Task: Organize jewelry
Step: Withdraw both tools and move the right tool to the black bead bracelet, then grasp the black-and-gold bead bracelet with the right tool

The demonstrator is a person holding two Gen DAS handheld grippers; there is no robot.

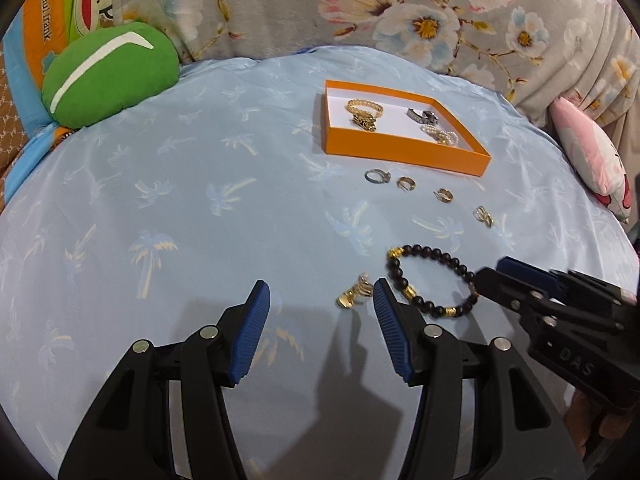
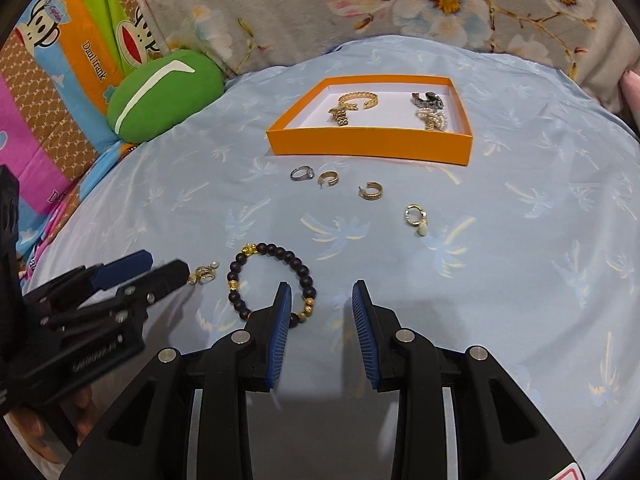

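Note:
An orange tray (image 1: 404,150) (image 2: 368,144) on the blue cloth holds a gold bracelet (image 1: 364,109), a dark piece (image 1: 422,115) and a pearl piece (image 1: 440,136). In front of it lie a silver ring (image 2: 302,173), two gold hoops (image 2: 329,178) (image 2: 371,191) and a gold earring (image 2: 416,216). A dark bead bracelet (image 1: 434,280) (image 2: 272,280) lies near both grippers. A small gold earring (image 1: 354,294) (image 2: 204,274) lies beside it. My left gripper (image 1: 320,300) is open, with the earring just beyond its right finger. My right gripper (image 2: 322,300) is open at the bracelet's right edge.
A green cushion (image 1: 108,76) (image 2: 164,92) sits at the far left. Floral fabric (image 1: 400,12) runs along the back. A pink pillow (image 1: 592,156) lies at the right edge. Printed bedding (image 2: 52,92) lies left of the cloth.

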